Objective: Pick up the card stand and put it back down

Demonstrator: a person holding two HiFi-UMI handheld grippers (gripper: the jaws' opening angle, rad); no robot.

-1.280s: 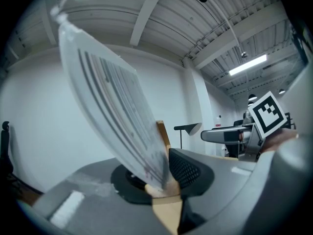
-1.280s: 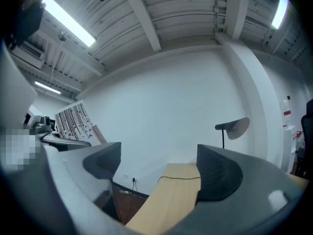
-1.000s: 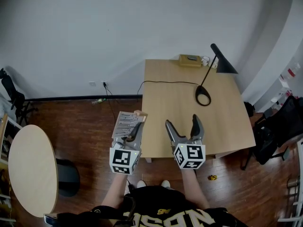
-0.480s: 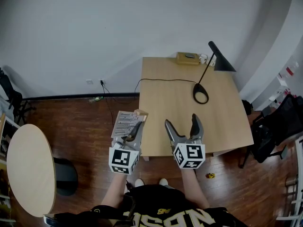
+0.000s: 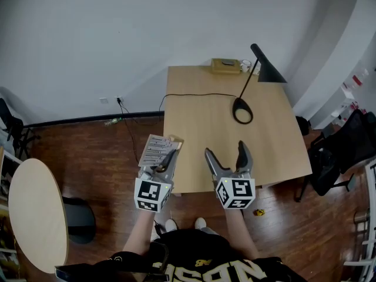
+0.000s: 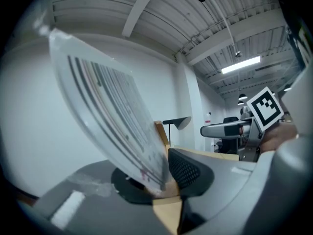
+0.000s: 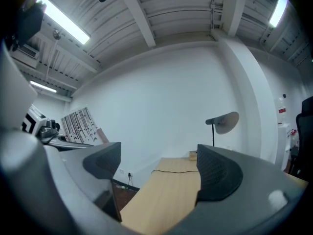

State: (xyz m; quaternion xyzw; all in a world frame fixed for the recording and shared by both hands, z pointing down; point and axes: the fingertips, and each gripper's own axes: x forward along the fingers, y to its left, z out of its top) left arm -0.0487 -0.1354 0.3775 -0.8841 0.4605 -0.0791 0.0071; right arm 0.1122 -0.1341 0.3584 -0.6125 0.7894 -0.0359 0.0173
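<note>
The card stand [image 5: 158, 150], a clear sheet with printed lines on a small wooden base, is held in the air off the left edge of the wooden table [image 5: 194, 128]. My left gripper [image 5: 168, 158] is shut on its wooden base; in the left gripper view the sheet [image 6: 112, 121] leans left above the pinched base [image 6: 168, 192]. My right gripper [image 5: 229, 153] hovers open over the table's near edge with nothing between its fingers [image 7: 217, 173]. In the right gripper view the card stand [image 7: 80, 126] shows at the left.
A black desk lamp [image 5: 249, 87] with its cable [image 5: 194, 95] and a small box [image 5: 226, 66] stand at the table's far side. A round table [image 5: 35, 216] is at the left, a black chair [image 5: 335, 157] at the right. Wooden floor lies below.
The view has drifted back from the table, which now sits further up and left in the head view. Both grippers keep their pose and the left one still holds the card stand.
</note>
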